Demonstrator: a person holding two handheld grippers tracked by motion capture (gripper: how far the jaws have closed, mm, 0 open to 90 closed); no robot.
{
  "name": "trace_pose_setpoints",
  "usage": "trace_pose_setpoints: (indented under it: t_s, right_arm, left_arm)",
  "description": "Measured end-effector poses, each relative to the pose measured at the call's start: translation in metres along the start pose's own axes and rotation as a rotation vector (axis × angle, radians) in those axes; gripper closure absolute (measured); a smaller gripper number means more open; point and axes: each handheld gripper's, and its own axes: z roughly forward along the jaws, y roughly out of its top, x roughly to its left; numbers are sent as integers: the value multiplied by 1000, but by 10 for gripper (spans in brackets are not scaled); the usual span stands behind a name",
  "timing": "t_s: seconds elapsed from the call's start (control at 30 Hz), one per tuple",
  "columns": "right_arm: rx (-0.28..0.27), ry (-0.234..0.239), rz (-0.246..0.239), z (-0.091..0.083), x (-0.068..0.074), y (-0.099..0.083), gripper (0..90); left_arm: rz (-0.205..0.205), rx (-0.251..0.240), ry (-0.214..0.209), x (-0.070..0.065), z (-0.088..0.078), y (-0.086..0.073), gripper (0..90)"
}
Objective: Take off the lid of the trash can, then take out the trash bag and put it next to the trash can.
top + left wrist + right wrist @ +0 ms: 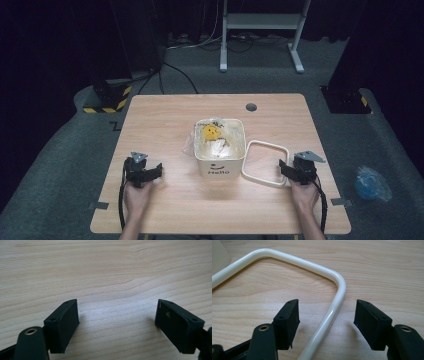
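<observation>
A white bin (pixel 220 169) marked "Hello" stands at the middle of the wooden table (pixel 165 112). It is lined with clear plastic and has a yellow item (pixel 210 132) inside. A white rounded frame (pixel 267 143) lies flat on the table just right of the bin. My right gripper (pixel 284 169) is at the frame's near right corner. In the right gripper view its jaws (pixel 327 303) stand open on either side of the frame's rail (pixel 294 261), with no pad pressing on it. My left gripper (pixel 159 170) rests open over bare wood (pixel 117 307), left of the bin.
A grey cable hole (pixel 251 107) sits near the table's far edge. On the floor to the right lies a blue plastic bag (pixel 371 184). A white stand (pixel 260 22) and black posts with striped bases (pixel 107 100) are beyond the table.
</observation>
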Motion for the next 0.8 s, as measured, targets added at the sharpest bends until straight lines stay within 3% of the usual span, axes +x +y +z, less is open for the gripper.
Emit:
trace_pose_setpoints:
  t_s: [0.23, 0.37, 0.5, 0.53, 0.57, 0.6, 0.63, 0.7, 0.73, 0.77, 0.8]
  right_arm:
    - [69, -25, -13, 1, 3, -1, 306]
    - [69, -24, -15, 2, 3, -1, 298]
    - [70, -23, -15, 2, 3, -1, 296]
    - [69, -23, -16, 2, 3, -1, 296]
    - [70, -23, -15, 2, 3, -1, 296]
    - [69, -23, -16, 2, 3, -1, 296]
    - [70, -23, -15, 2, 3, -1, 296]
    - [70, -23, -16, 2, 3, -1, 296]
    - [70, -23, -15, 2, 4, -1, 296]
    - [70, -23, -15, 2, 4, -1, 296]
    - [70, -24, -14, 2, 4, -1, 296]
  left_arm:
    - [-1, -1, 0, 0, 0, 0, 192]
    - [1, 5, -2, -1, 1, 1, 149]
    - [-27, 28, 19, -4, 0, 3, 154]
    - [-51, 40, -53, -7, -4, 4, 155]
    - [-51, 40, -53, -7, -4, 4, 151]
    - [-53, 27, -93, -15, -7, 6, 151]
    - [-53, 27, -93, -15, -7, 6, 149]
    - [-23, 18, -111, -28, -10, 12, 148]
    - [-3, 16, -147, -40, -12, 19, 144]
    - [-3, 16, -147, -40, -12, 19, 142]
    - [13, 12, -171, -52, -12, 26, 142]
